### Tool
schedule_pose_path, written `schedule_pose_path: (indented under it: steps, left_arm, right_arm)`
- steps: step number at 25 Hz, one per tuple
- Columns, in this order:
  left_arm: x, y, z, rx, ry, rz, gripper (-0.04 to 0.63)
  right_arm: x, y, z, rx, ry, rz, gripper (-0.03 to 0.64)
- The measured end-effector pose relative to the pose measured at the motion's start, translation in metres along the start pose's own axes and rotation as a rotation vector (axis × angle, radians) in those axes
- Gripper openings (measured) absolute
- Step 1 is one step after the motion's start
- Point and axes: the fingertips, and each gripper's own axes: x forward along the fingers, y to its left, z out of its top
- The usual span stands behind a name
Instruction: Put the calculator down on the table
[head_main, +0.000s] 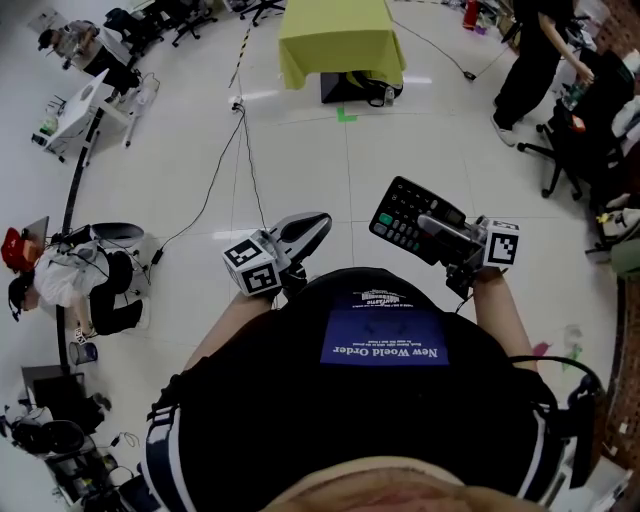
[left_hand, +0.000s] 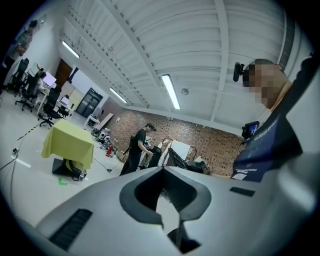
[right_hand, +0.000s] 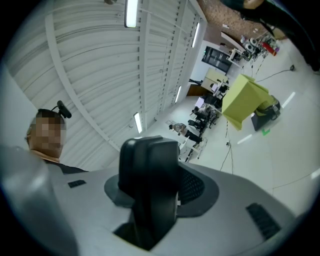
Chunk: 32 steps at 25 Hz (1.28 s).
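The right gripper (head_main: 448, 235), right of centre, was clamped on the tilted calculator (head_main: 402, 215). The left gripper (head_main: 305, 230), at centre, had its jaws together, holding nothing.

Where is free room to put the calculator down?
The top of the yellow-clothed table looks bare across the part in view. Crowded: the desks at left, the chairs at right. Cables cross the floor before the table. The right gripper holds the calculator.
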Motion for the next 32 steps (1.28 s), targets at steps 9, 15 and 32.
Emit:
schedule_pose_path:
  steps: [9,15,32]
  left_arm:
    - [-0.076,0.125,0.078,0.057,-0.004,-0.071,0.006]
    - [-0.111,0.195,0.104,0.046,-0.014,-0.064,0.006]
    - [0.031,0.299,0.159,0.007,-0.109,0.119,0.006]
  right_arm:
    - [0.157,-0.019,0.041,-0.030,-0.044,-0.008,0.153]
    - [0.233,-0.037,0.059,-0.026,-0.032,-0.014,0.152]
    - [0.232,-0.171,0.212,0.028,0.130,0.103,0.152]
